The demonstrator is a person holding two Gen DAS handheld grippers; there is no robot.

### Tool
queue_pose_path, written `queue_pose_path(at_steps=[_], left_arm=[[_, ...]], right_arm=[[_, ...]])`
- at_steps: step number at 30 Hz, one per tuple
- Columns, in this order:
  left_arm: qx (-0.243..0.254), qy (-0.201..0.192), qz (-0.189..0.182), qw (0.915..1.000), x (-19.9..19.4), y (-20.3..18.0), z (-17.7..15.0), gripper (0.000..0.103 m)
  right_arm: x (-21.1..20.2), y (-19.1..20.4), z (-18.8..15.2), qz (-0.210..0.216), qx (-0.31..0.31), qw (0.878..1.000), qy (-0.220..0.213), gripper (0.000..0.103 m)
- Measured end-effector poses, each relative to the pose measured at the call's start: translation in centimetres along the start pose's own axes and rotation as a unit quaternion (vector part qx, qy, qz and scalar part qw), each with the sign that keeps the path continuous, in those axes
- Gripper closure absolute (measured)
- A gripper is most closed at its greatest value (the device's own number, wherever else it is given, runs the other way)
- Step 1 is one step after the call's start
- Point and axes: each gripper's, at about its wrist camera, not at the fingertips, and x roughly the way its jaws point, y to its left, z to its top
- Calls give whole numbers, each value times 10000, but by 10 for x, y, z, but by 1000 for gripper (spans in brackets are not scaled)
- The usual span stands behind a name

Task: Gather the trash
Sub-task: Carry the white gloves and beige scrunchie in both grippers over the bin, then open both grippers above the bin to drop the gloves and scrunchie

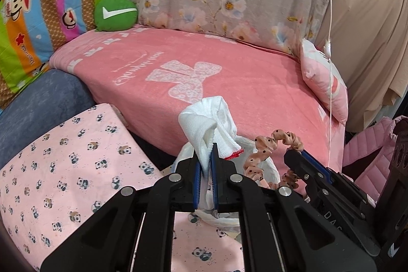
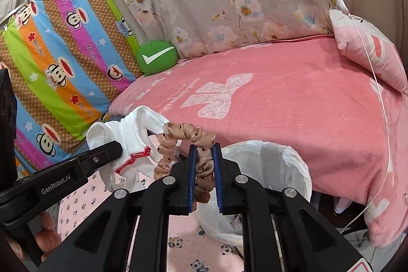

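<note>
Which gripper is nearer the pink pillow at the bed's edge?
Right. The right gripper, shut on the scrunchie, sits on the side of the pink pillow; the left gripper, holding the white sock, is beyond it.

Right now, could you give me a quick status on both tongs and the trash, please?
Left tongs shut on white sock. Right tongs shut on polka-dot scrunchie. Lined bin just below, open. Nothing in the way.
</note>
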Motion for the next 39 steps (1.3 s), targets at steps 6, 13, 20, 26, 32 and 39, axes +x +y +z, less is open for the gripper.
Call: queue_pose_path(at_steps=[6, 13, 20, 26, 32, 39], left_arm=[[94, 154, -157, 9997, 16, -13, 0, 96], [144, 272, -284, 9991, 33, -23, 1, 95], [165, 388, -363, 9984, 51, -30, 2, 95], [34, 296, -247, 9993, 56, -26, 1, 51], [-28, 213, -103, 9997, 57, -22, 2, 44], [-194, 254, 27, 9995, 60, -11, -1, 41]], right_arm=[[2, -24, 3, -163, 155, 9997, 20, 89], [12, -46, 4, -308, 294, 9991, 88, 89], [23, -60, 4, -401, 371, 9984, 162, 89], [31, -69, 4, -436, 401, 9980, 219, 88], [41, -69, 4, -396, 383, 9981, 277, 82], [47, -65, 2, -311, 318, 9985, 328, 71]])
